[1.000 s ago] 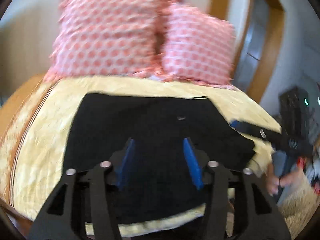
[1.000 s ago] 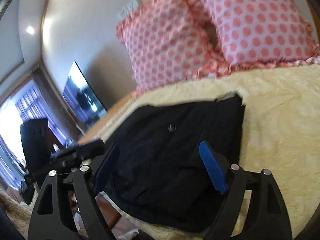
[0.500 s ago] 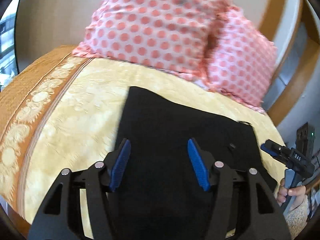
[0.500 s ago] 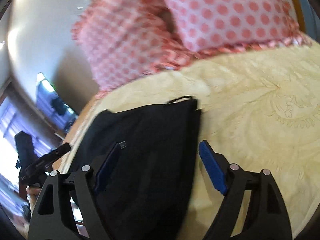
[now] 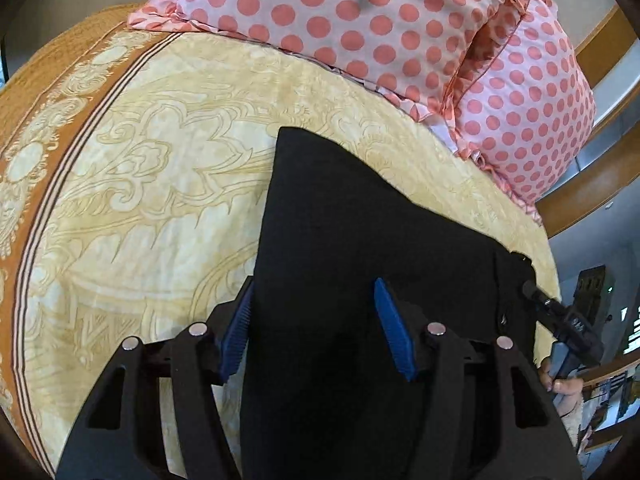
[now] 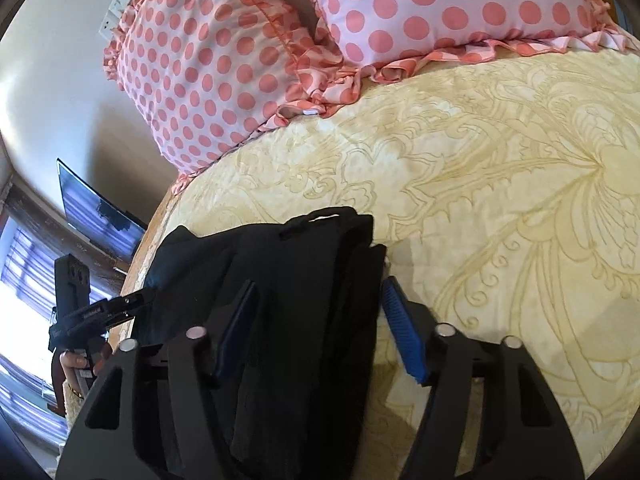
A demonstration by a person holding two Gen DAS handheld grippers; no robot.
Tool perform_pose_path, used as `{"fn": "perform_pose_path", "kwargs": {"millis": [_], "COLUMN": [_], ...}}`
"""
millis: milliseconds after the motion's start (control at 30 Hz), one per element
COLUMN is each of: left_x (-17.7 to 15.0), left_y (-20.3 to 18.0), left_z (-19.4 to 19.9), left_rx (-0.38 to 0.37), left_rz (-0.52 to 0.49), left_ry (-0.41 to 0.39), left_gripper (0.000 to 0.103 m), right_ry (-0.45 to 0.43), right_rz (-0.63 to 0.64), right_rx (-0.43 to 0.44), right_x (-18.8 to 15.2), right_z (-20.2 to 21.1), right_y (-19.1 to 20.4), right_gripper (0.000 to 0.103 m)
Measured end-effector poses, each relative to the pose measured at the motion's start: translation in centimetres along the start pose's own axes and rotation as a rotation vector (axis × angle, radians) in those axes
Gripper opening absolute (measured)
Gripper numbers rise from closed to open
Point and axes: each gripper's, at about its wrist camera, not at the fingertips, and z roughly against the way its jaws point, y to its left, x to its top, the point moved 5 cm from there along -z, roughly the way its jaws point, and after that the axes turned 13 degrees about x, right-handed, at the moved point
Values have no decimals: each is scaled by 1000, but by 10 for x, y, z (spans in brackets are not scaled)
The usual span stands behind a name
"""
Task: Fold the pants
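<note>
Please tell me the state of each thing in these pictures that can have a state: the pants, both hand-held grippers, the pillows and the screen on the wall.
black pants: folded, flat on the bedspread
left hand-held gripper: open, empty
right hand-held gripper: open, empty
polka-dot pillows: propped up at the bed's head
wall screen: on, picture unclear

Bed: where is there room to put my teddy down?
Bare bedspread lies between the pants and the pillows, and on the pants' far side by the orange border. Around the pants, both sets of open jaws crowd it.

The black pants [image 5: 360, 240] run under the left hand-held gripper [image 5: 316, 332] and off the bottom edge.
</note>
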Motion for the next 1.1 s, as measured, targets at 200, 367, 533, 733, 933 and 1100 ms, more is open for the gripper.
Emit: {"fn": "perform_pose_path", "kwargs": {"millis": [200,367,533,733,933,1100], "left_x": [0,14,58,127,130,128], "left_y": [-3,-21,-42,-72,-74,-65], "left_z": [0,18,16,-31,-88,-73], "left_rx": [-12,-9,-3,70,158,192], "left_rz": [-21,-73,-73,-98,-103,-52], "left_ry": [-16,-93,-166,-210,-122,-160], "left_gripper": [13,10,10,11,18,38], "right_ry": [16,31,-63,-169,-66,-49], "right_rz": [18,62,158,181,14,44], "right_rx": [48,34,11,-76,-152,-275], "right_x": [-2,19,79,145,143,139], "right_z": [-3,0,7,-16,-58,-53], "right_y": [4,20,40,9,-53,-45], "right_gripper": [21,16,14,14,17,47]}}
